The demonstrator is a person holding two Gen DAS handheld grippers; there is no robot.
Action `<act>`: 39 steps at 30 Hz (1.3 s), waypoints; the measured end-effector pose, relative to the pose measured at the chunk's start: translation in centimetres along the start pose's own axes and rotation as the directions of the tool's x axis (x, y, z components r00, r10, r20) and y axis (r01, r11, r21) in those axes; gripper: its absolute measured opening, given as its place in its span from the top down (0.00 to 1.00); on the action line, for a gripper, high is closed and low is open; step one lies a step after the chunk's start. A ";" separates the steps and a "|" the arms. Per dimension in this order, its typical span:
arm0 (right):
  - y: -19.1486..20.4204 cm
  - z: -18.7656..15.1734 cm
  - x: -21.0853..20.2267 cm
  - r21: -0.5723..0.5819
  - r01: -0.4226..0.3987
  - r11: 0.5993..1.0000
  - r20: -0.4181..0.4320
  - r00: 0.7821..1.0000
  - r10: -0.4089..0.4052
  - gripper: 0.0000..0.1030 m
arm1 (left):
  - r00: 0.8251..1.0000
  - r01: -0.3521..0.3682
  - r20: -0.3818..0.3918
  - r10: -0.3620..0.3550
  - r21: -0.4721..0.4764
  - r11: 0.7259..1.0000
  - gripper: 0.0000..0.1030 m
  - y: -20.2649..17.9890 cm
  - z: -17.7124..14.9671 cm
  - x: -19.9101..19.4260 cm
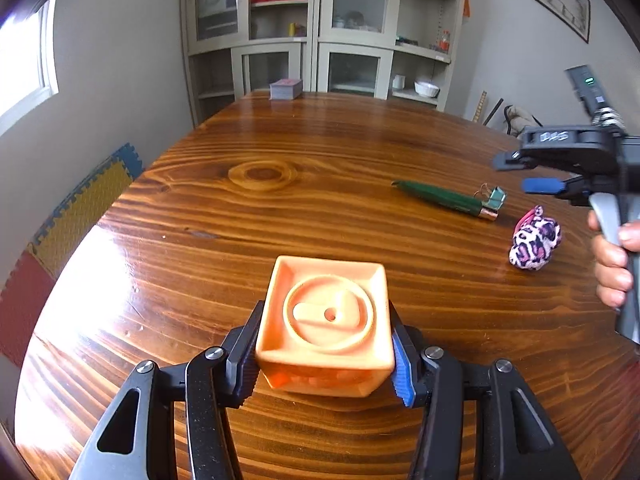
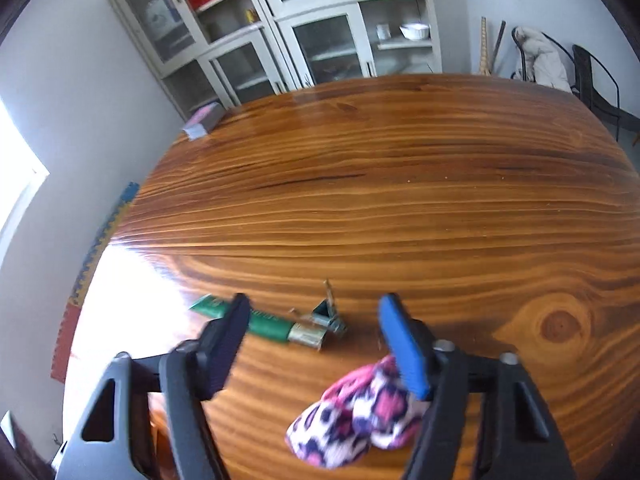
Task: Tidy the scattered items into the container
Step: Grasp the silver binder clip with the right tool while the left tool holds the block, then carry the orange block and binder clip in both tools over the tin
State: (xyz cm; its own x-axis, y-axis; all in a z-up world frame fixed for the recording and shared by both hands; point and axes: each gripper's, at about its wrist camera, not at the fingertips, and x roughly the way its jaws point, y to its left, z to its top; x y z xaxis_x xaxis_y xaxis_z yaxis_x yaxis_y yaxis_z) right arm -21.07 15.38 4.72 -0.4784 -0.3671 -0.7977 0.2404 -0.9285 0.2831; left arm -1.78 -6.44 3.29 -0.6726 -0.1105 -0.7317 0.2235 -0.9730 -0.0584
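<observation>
My left gripper (image 1: 325, 354) is shut on an orange square container (image 1: 326, 320) and holds it upright on the wooden table (image 1: 280, 208). To its right lie a green tube (image 1: 442, 199), a small metal binder clip (image 1: 493, 197) and a pink leopard-print pouch (image 1: 534, 244). My right gripper (image 1: 528, 172) hangs open above them. In the right wrist view my right gripper (image 2: 314, 344) is open and empty above the tube (image 2: 268, 322), the clip (image 2: 326, 316) and the pouch (image 2: 356, 424).
A deck of cards (image 1: 285, 88) sits at the table's far edge. Glass-door cabinets (image 1: 320, 32) stand behind the table. Foam mats (image 1: 72, 224) lean on the left wall. A chair with a coat (image 2: 544, 60) stands at the back right.
</observation>
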 end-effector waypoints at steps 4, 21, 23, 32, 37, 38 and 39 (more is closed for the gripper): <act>-0.1 0.0 2.0 -0.024 0.028 0.999 -0.057 0.998 -0.029 0.67 | 1.000 0.012 -0.007 -0.012 0.010 1.000 0.47 -0.4 -0.1 -0.1; -0.5 -1.7 -2.1 0.018 0.019 1.000 0.041 0.999 -0.019 0.75 | 0.998 0.063 -0.009 -0.063 -0.006 0.998 0.47 -0.4 -0.2 -0.6; -0.5 -2.1 -4.3 0.028 0.000 1.000 0.081 0.997 -0.002 0.75 | 0.997 0.071 0.000 -0.071 -0.006 0.997 0.47 -0.5 -0.2 -0.9; -2.7 -7.7 -14.0 0.090 -0.043 0.995 0.221 0.975 0.022 0.75 | 0.988 0.157 -0.007 -0.157 -0.002 0.988 0.47 -1.4 -0.6 -1.8; -5.2 -12.7 -19.0 0.137 -0.004 0.990 0.288 0.957 -0.036 0.75 | 0.982 0.189 0.009 -0.190 0.030 0.981 0.47 -2.6 -0.8 -3.0; -5.8 -13.7 -20.1 0.150 0.000 0.989 0.298 0.953 -0.045 0.75 | 0.978 0.206 0.013 -0.206 0.034 0.978 0.47 -2.8 -0.9 -3.5; -6.4 -14.6 -21.2 0.162 0.005 0.987 0.308 0.950 -0.055 0.75 | 0.975 0.220 0.020 -0.221 0.038 0.975 0.47 -3.1 -0.9 -3.9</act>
State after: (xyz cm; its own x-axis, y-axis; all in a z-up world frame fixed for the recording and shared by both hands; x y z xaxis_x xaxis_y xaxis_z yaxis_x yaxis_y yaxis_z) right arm -0.20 29.95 12.03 -0.7278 -0.3145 -0.6094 0.0983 -0.9273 0.3612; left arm 0.82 -2.81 5.72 -0.7196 0.1031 -0.6867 0.0427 -0.9805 -0.1919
